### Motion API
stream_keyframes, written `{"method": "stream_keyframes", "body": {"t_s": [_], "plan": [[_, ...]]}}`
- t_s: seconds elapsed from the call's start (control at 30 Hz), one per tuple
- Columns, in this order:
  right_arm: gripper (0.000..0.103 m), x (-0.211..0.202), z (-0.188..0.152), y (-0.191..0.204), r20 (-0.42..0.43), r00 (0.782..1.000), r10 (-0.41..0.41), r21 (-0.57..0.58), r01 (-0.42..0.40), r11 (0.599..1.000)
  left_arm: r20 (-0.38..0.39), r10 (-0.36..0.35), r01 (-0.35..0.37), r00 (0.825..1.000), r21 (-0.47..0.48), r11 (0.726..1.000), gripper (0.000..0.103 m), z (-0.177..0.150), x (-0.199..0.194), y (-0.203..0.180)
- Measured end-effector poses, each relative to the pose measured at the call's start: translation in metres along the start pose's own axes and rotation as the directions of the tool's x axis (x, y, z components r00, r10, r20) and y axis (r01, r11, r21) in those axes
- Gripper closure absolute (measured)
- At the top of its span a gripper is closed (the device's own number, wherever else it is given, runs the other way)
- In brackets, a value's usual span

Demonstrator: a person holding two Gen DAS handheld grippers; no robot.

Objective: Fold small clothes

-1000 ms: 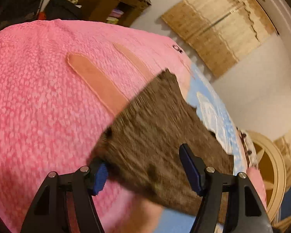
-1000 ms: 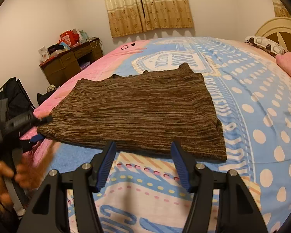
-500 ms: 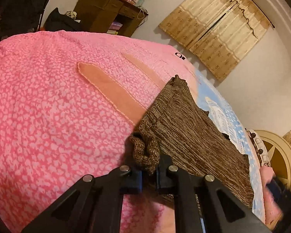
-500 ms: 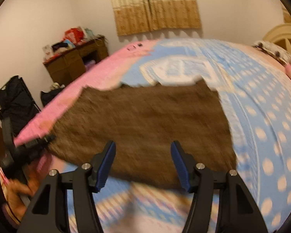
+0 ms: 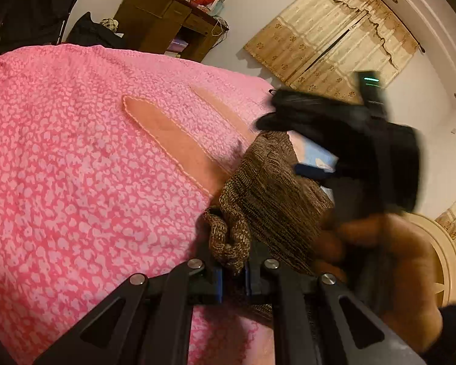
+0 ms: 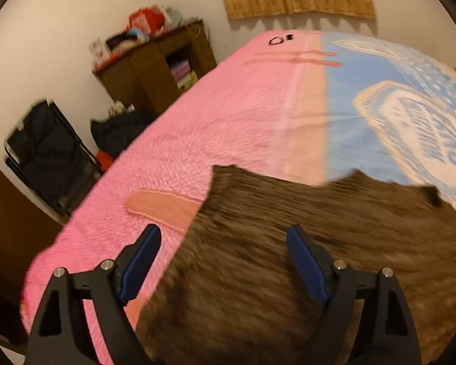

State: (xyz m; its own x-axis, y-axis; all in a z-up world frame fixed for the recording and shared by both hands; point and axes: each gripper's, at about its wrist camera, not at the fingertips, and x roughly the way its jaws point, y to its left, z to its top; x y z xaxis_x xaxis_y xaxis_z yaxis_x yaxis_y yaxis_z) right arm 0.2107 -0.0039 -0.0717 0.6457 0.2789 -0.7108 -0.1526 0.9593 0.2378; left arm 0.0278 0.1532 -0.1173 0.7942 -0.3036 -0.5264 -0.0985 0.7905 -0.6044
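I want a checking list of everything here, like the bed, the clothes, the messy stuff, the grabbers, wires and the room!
Surface: pink and blue patterned bedspread.
Job's things: brown knitted garment lying on it, one corner bunched.
Clutter: nothing seen on the bed.
Grippers: left gripper shut on the garment's corner; right gripper above the garment, jaws opening, nothing pinched.
Cables: nothing seen.
Surroundings: dark wooden cabinet, beige curtains, black bags.

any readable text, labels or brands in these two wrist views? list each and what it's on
Nothing can be read with confidence.
Large blue lettering in the emblem on the bedspread: motion-blurred and cut by the frame edge, unreadable.
Small black mark near the far edge of the bedspread's pink part: shape only, no letters.
Red packaging on the wooden desk: any print too small to read.
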Motion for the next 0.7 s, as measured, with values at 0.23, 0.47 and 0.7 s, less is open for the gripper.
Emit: {"method": "stream_keyframes", "body": {"t_s": [0.23,0.47,0.7], "plan": [[0.007,0.054,-0.015,0.036,-0.073,0.973,-0.219,-0.183,0.203,0.962,-0.001,-0.002,0.002,1.000,-0.001,1.000,0.094,-0.007,-0.005,0.005],[0.052,0.042,-0.013,0.023,-0.067,0.965,-0.252,-0.140,0.241,0.960,-0.007,0.008,-0.007,1.000,0.013,1.000,0.094,-0.003,-0.006,0.001],[0.074,0.029,-0.019,0.023,-0.030,0.970,-0.240,-0.149,0.233,0.961,-0.029,-0.019,0.020,0.999,0.041,0.999,0.095,0.002,-0.006,-0.005]]}}
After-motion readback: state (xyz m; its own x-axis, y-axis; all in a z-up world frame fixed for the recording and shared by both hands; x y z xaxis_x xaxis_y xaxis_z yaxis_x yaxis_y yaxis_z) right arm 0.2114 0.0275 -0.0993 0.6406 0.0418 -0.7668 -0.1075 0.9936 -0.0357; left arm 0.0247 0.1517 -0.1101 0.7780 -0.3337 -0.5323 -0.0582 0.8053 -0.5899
